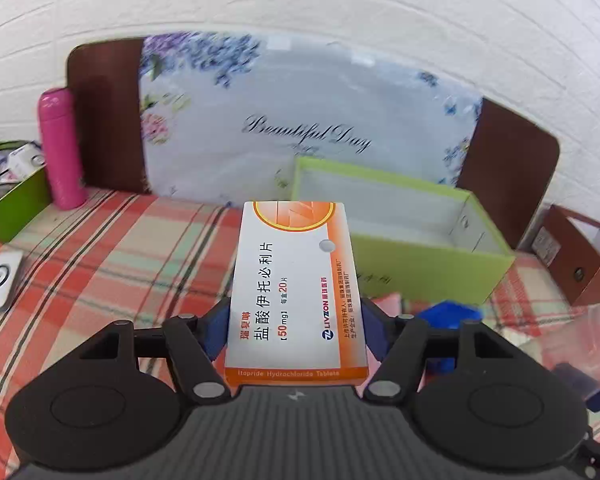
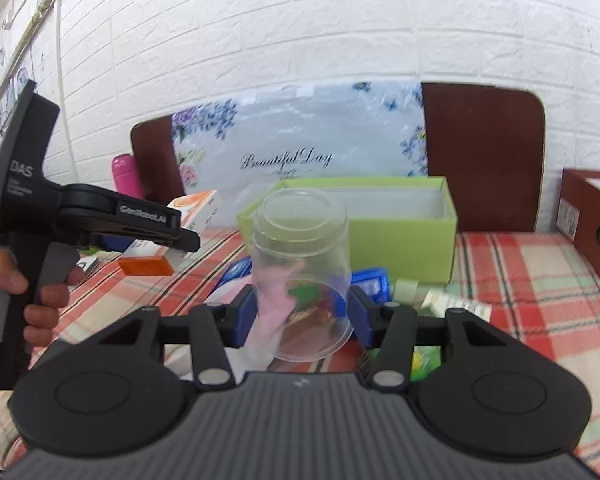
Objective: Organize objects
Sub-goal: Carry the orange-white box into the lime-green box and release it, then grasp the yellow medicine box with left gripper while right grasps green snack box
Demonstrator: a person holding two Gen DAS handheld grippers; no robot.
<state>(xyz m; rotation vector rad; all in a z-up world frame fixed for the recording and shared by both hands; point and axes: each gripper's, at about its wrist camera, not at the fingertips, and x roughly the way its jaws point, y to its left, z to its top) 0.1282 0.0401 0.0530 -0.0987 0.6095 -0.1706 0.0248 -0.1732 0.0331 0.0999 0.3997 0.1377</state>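
Left gripper (image 1: 296,332): jaws clamped on tablet box (image 1: 296,280), held above the plaid desk (image 1: 100,248). Right gripper (image 2: 302,312): jaws gripping inverted clear plastic cup (image 2: 300,248). Open green box (image 1: 420,264) near back edge.

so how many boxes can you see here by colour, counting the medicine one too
Green boxes: 2, the large open box and the smaller one at the left edge
Brown boxes: 1, the open box at the right
White and orange boxes: 1, the medicine box in the left gripper
Total: 4
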